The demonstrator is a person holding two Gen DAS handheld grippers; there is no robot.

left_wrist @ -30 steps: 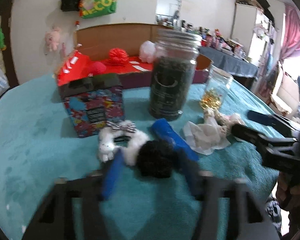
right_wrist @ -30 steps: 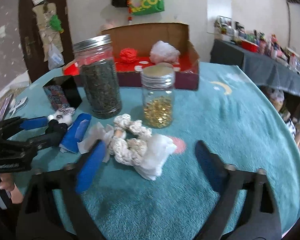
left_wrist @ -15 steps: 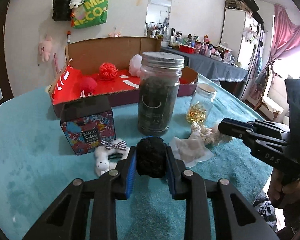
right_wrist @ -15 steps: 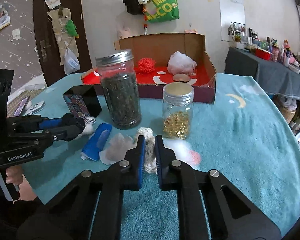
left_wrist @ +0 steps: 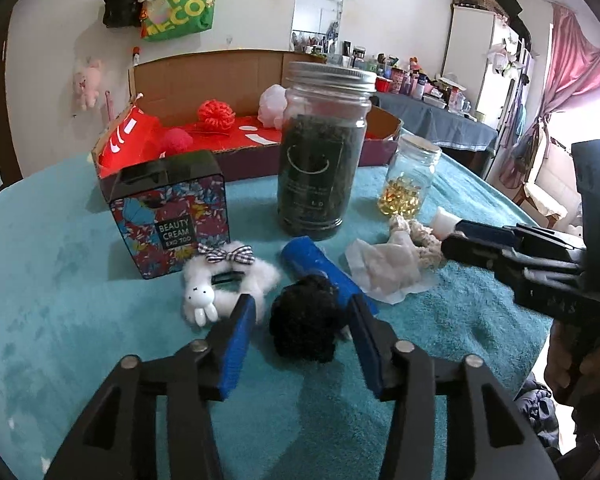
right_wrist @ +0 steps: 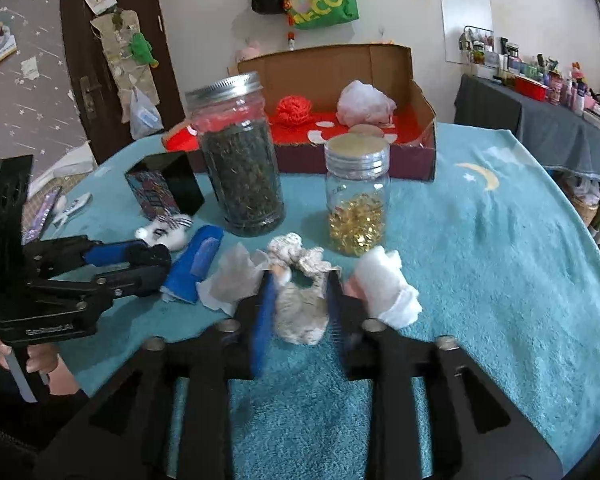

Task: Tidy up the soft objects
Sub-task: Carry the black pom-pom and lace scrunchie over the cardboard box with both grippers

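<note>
A: Left gripper point(left_wrist: 302, 322), what state?

B: Jaws apart. The black pompom point(left_wrist: 305, 322) sits between the blue pads point(left_wrist: 236, 344) on the teal cloth point(left_wrist: 60, 300); there is a gap on each side, so no grip. Pompom's right edge hides part of smth white, I cannot tell what.

A: And right gripper point(right_wrist: 300, 304)?

B: Its pads are blurred. They stand close on both sides of the cream scrunchie point(right_wrist: 300, 312), seem to touch it, so I take it as held. The scrunchie is low over the cloth; lifted or resting, cannot tell.

A: Other soft things?

B: White bunny scrunchie point(left_wrist: 224, 284) w/ checked bow, just beside the Beauty Cream box point(left_wrist: 172, 216). Blue roll point(left_wrist: 320, 268) behind the pompom, its near end covered. White tissue point(left_wrist: 384, 272) near the scrunchie. White rolled cloth point(right_wrist: 388, 284) just right of the right gripper.

A: The carton?

B: Cardboard box point(right_wrist: 416, 96) at the back; red pompom point(right_wrist: 294, 109) and pale puff point(right_wrist: 364, 104) inside. The tall jar point(left_wrist: 322, 152) hides part of it in the left view. Small jar point(right_wrist: 356, 196) w/ gold beads stands in front of it.
</note>
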